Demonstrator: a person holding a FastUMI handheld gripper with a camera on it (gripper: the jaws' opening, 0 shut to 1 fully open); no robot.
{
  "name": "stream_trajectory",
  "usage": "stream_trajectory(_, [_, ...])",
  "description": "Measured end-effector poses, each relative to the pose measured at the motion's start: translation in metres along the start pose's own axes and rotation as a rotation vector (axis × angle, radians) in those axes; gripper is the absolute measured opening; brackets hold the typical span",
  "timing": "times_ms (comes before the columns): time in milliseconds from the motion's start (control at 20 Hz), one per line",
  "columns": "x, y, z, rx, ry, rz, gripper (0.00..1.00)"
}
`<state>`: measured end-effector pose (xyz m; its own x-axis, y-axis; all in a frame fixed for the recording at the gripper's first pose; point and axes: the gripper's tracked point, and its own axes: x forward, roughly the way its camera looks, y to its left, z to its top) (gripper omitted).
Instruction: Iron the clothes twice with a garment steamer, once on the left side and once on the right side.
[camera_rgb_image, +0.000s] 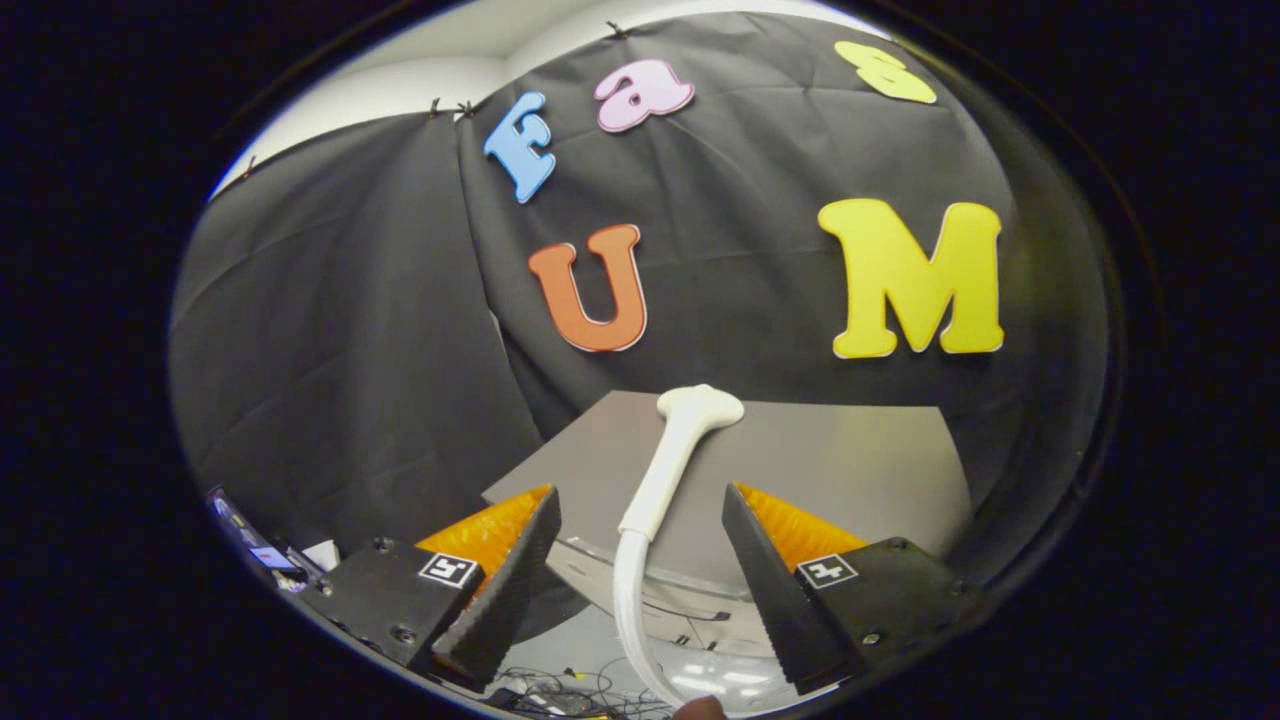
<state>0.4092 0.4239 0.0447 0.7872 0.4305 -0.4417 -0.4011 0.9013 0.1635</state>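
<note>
Black cloth (380, 330) hangs as the booth's wall behind everything, creased in long folds, with a strip of pale ceiling (420, 70) above its top edge. Against the foot of that cloth stands a grey tabletop (850, 470), its far edge meeting the wall and its near edge running just ahead of the fingers.

The gripper (640, 570) is released: its two black fingers (510, 590) stand wide apart, ribbed inner faces turned toward each other, orange backing behind each and a small square marker on each black base. Neither finger touches anything.

In the gap between them runs the garment steamer (675, 460), white and slim. Its handle rises from between the fingers, closer to neither side by much, and leans a little toward the right as it climbs over the tabletop. The flared steamer head (702, 405) sits at the far edge of the tabletop, right where the grey surface meets the cloth. Below the handle a white ribbed hose (630, 610) curves down and away between the finger bases, toward the near side.

Beneath the near edge of the tabletop lies a pale rounded surface, and below that a tangle of thin dark cables (560, 690) on the floor. Off past the left finger's base, small lit devices (255, 545) sit low by the cloth; what they are cannot be told.
</note>
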Motion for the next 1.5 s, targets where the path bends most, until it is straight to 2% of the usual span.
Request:
stream_trajectory(250, [0.058, -0.002, 0.002, -0.019, 0.065, -0.04, 1.0])
stream_trajectory(350, [0.081, -0.015, -0.007, -0.021, 0.102, -0.1, 1.0])
stream_trajectory(450, [0.096, -0.015, -0.013, 0.008, 0.134, -0.112, 1.0])
stream_trajectory(800, [0.116, -0.025, -0.037, 0.065, 0.192, -0.253, 0.97])
stream_trajectory(1000, [0.122, -0.027, -0.047, 0.073, 0.234, -0.287, 0.92])
stream_trajectory(1100, [0.13, -0.025, -0.051, 0.075, 0.258, -0.289, 0.85])
stream_trajectory(1300, [0.132, -0.021, -0.058, -0.024, 0.26, -0.301, 0.75])
stream_trajectory(1400, [0.134, -0.017, -0.06, 0.009, 0.26, -0.295, 0.73])
stream_trajectory(1500, [0.134, -0.011, -0.058, 0.047, 0.259, -0.283, 0.6])
